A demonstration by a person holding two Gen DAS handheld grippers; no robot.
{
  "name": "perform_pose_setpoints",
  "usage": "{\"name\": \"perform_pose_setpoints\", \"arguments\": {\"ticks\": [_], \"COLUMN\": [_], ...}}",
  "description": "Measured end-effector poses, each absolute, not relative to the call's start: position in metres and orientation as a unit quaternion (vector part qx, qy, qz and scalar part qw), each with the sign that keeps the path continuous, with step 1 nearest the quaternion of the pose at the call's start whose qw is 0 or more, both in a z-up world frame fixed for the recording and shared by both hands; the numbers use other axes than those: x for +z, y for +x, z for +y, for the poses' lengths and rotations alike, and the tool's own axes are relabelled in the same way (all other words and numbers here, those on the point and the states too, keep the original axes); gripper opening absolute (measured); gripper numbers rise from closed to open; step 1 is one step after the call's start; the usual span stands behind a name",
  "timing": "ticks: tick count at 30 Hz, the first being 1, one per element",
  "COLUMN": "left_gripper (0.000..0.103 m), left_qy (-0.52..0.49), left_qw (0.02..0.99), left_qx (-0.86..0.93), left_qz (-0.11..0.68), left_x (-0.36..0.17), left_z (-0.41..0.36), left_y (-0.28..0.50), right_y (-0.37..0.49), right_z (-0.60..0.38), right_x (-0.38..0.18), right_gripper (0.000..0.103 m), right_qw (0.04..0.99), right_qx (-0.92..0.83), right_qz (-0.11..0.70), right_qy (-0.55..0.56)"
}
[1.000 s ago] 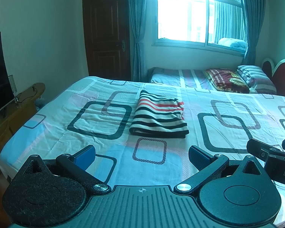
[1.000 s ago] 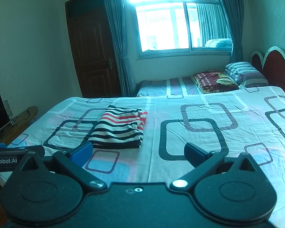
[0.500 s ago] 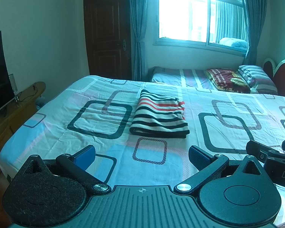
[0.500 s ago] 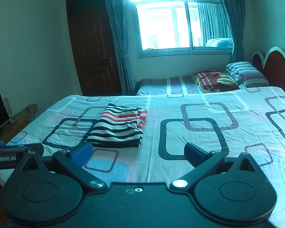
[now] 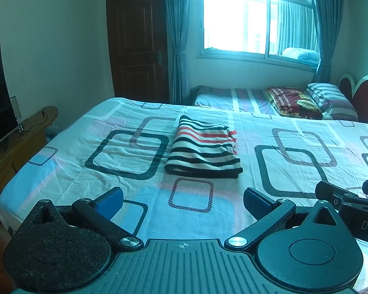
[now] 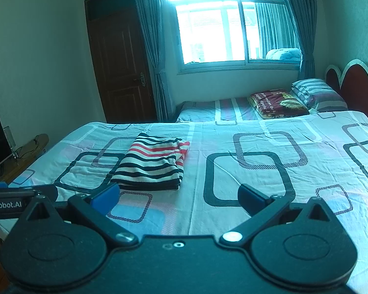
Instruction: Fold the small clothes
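Garment: one small striped top (image 5: 203, 150), black, white and red bands, lying folded into a compact rectangle on the bed (image 5: 61, 166), mid-sheet, left of centre in the right wrist view (image 6: 152, 163). Change over the last second: almost none; the bundle has kept its place and shape, and both views have only drifted a touch. Left hand-held gripper (image 5: 182, 199): fingers apart, holding nothing, hovering over the near edge of the bed, well short of the garment. Right hand-held gripper (image 6: 179, 196): likewise apart and empty, near and to the right of the bundle. Reading: with both tools withdrawn and the cloth squared and still, I judge this piece folded and finished. No other loose clothing shows on the sheet.
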State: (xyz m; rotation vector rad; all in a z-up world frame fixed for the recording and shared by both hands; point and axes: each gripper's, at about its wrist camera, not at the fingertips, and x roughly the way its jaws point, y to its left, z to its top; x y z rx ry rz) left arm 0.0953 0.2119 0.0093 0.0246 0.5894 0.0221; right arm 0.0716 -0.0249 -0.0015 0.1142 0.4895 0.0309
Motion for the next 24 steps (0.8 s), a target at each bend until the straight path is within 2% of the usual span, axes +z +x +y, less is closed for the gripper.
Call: {"name": "perform_pose_setpoints", "arguments": {"ticks": [24], "left_gripper": [0.103], "left_qy": [0.009], "left_qw": [0.956], "left_qx": [0.009], "left_qz": [0.293], "left_x": [-0.003], "left_z": [0.205], "left_y": [0.118], "right_y": [0.094], "right_z": [-0.025], "right_x": [-0.01], "right_gripper": [0.102], "right_qw": [0.964], "right_qx": [0.026], "right_qz": [0.261], "right_qy": [0.048]}}
